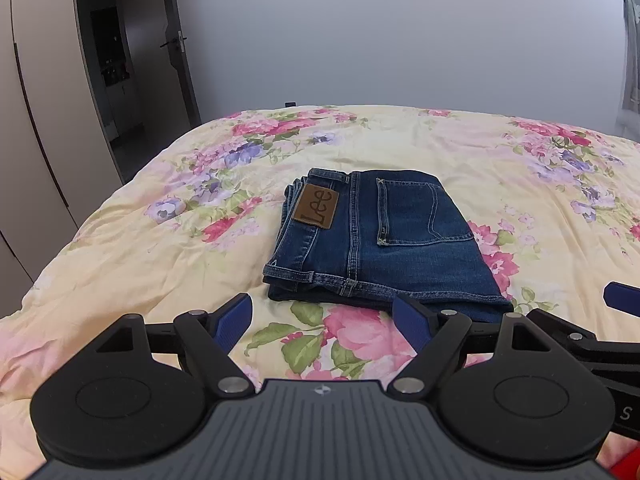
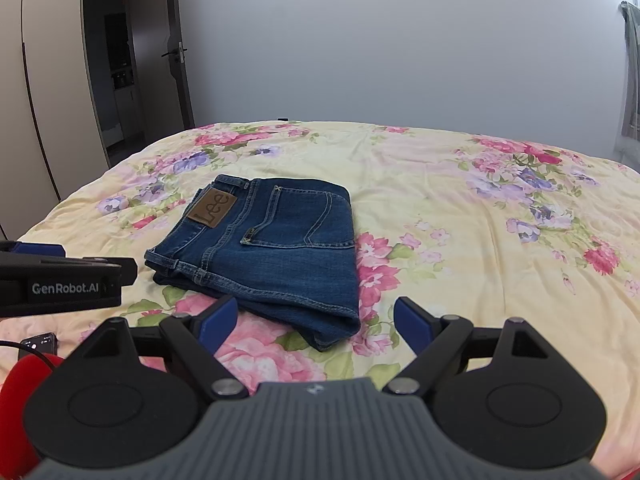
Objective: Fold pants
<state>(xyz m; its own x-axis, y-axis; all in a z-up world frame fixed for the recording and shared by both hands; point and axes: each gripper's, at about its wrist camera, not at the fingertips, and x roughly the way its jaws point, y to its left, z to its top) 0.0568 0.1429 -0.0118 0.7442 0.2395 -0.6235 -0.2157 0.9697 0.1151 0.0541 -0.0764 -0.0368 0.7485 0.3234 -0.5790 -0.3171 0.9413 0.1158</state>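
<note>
Dark blue jeans (image 1: 372, 240) lie folded into a compact stack on the floral bedspread (image 1: 160, 240), back pocket and brown Lee patch (image 1: 316, 210) facing up. They also show in the right wrist view (image 2: 276, 252). My left gripper (image 1: 324, 320) is open and empty, held just short of the stack's near edge. My right gripper (image 2: 316, 320) is open and empty, over the stack's near right corner. The right gripper's blue fingertip (image 1: 620, 298) shows at the right edge of the left wrist view. The left gripper's body (image 2: 64, 280) shows at the left of the right wrist view.
The bed (image 2: 480, 220) stretches to a grey wall. A wardrobe (image 1: 36, 120) and an open doorway (image 1: 120, 60) stand to the left. A garment (image 1: 632, 60) hangs at the far right. A small phone-like device (image 2: 40, 344) and something red (image 2: 24, 392) lie at the near left.
</note>
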